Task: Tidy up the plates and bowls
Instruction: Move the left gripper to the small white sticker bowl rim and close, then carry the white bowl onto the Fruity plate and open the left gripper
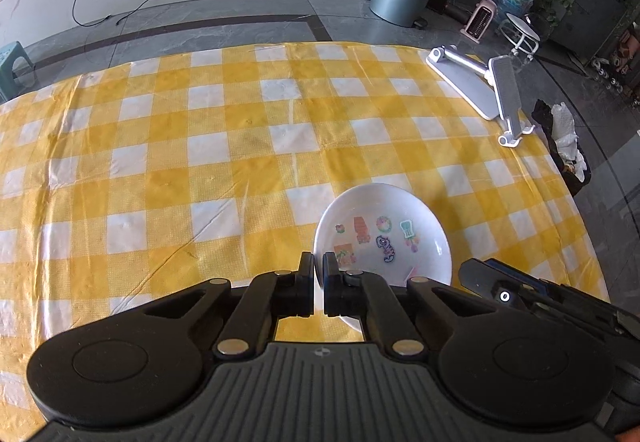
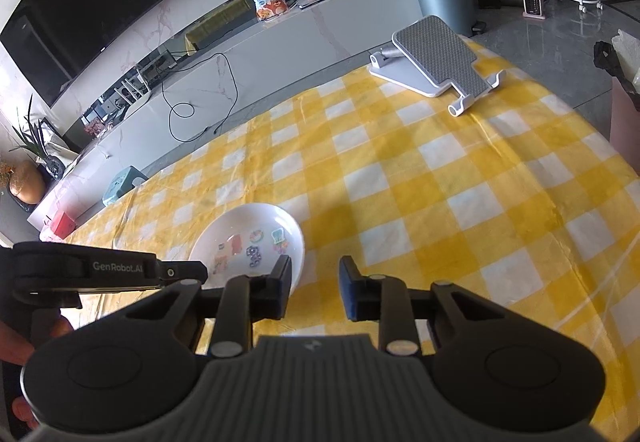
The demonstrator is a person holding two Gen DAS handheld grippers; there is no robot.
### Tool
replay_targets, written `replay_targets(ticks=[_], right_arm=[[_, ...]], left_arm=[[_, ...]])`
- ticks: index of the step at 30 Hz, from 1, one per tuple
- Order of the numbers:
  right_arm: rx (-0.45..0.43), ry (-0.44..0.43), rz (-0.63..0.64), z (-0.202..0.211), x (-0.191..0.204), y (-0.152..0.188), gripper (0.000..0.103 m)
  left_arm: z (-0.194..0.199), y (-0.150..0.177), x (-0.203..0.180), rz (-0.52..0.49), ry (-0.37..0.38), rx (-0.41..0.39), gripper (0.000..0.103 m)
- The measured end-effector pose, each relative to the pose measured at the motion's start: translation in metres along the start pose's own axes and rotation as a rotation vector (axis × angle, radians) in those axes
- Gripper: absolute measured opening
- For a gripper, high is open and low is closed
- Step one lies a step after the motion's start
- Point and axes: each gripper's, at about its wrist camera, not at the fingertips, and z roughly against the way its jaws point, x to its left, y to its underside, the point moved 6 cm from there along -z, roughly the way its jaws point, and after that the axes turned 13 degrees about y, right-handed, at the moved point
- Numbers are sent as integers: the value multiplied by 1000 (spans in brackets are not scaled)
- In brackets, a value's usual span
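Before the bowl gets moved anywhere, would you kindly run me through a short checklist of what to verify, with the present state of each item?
1. Left gripper closed on the rim of the white sticker-decorated bowl: ok, one finger sits on each side of the rim.
2. Grip firm enough to carry: cannot tell.
3. Right gripper free for the next item: ok, its jaws are open with nothing between them.
4. Right gripper clear of the bowl: cannot tell; its left finger overlaps the rim in the right wrist view.
5. Yellow-and-white checked tablecloth free ahead of the bowl: ok; the grey folding stand sits at the far corner.
6. Other plates or bowls: none in view.
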Motion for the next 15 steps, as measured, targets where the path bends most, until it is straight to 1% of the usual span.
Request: replay_targets(ticks=[3,5,6,7,8,9,10,13,15], right_arm=[[22,-7,-6,-3,0,3,25],[46,4,-7,-6,0,7,24],[58,18,-3,-8,0,8,23],[52,24,-2,-8,-1,9,18],[57,28,2,-8,-1,10,12],[61,32,4,-9,-2,11,8],[61,39,2,-9,-4,11,2],[73,25,-19,-6,-8,13,1],[73,13,-24,-2,-9,14,0]], left_arm=[[2,5,-10,-42,17,27,3],[1,9,-17,-64,25,42,2],[1,11,-19,-71,28,52,2],[0,13,-21,-77,28,60,2],[0,14,-22,-81,26,64,3],[0,15,-23,-83,17,66,3],[0,16,-24,-80,15,65,3],[4,19,-25,-62,6,63,3],[10,22,-29,-69,-1,53,3]])
